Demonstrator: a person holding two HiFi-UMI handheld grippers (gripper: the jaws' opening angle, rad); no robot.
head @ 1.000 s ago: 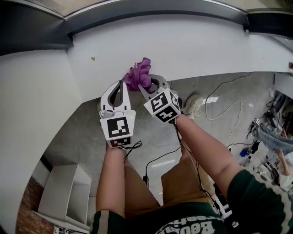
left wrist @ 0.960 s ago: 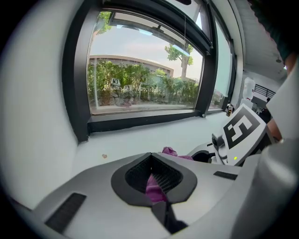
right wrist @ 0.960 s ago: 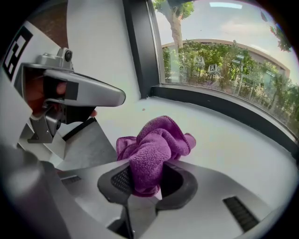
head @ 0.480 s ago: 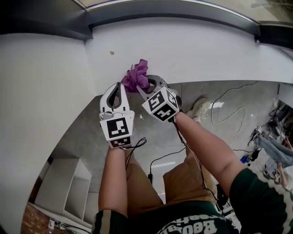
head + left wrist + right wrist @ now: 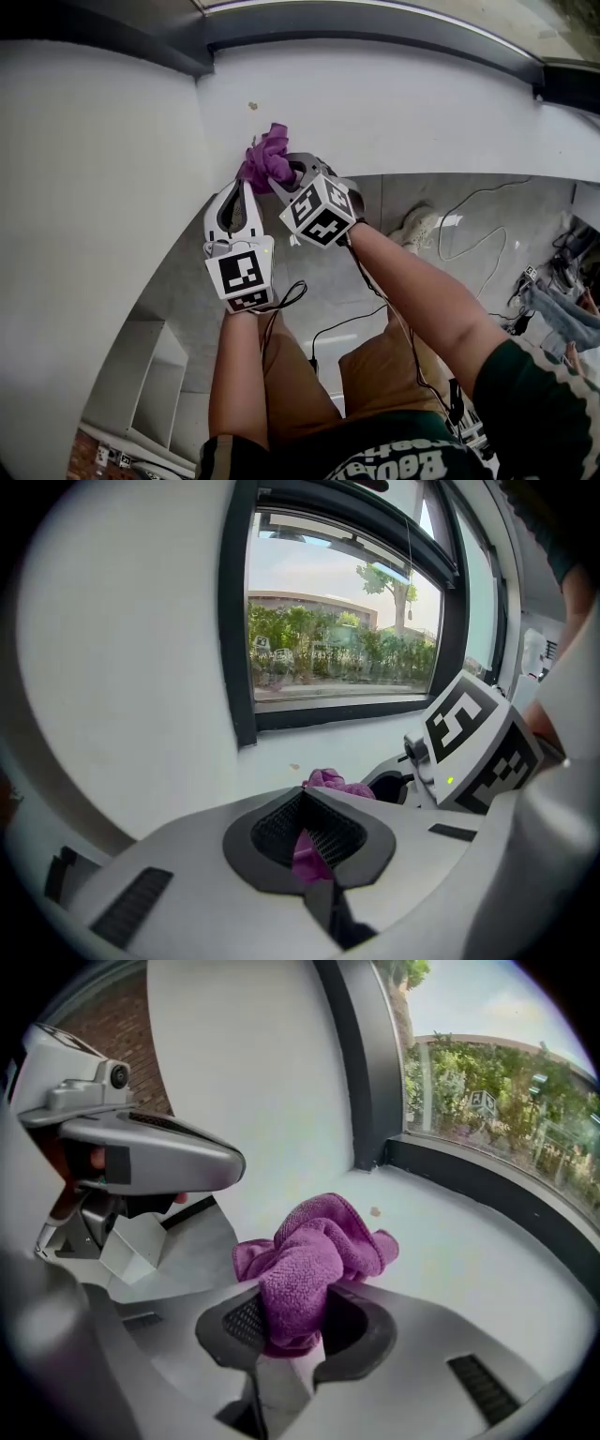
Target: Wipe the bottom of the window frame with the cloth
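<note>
Over the white sill [image 5: 422,112] below the window frame [image 5: 375,23], right gripper [image 5: 281,178] clenches the cloth [image 5: 265,159], left gripper [image 5: 244,187] with jaws closed.

The cloth [image 5: 267,161] lies on the sill [image 5: 403,117], near its left end, where the sill meets the side wall [image 5: 94,187]. The frame [image 5: 375,23] runs along behind the sill. A speck [image 5: 251,106] sits on the sill just behind the cloth. The right gripper [image 5: 281,176] is in front of the cloth, which is between its jaws. The left gripper [image 5: 246,187] is just left of it, tip beside the cloth.
</note>
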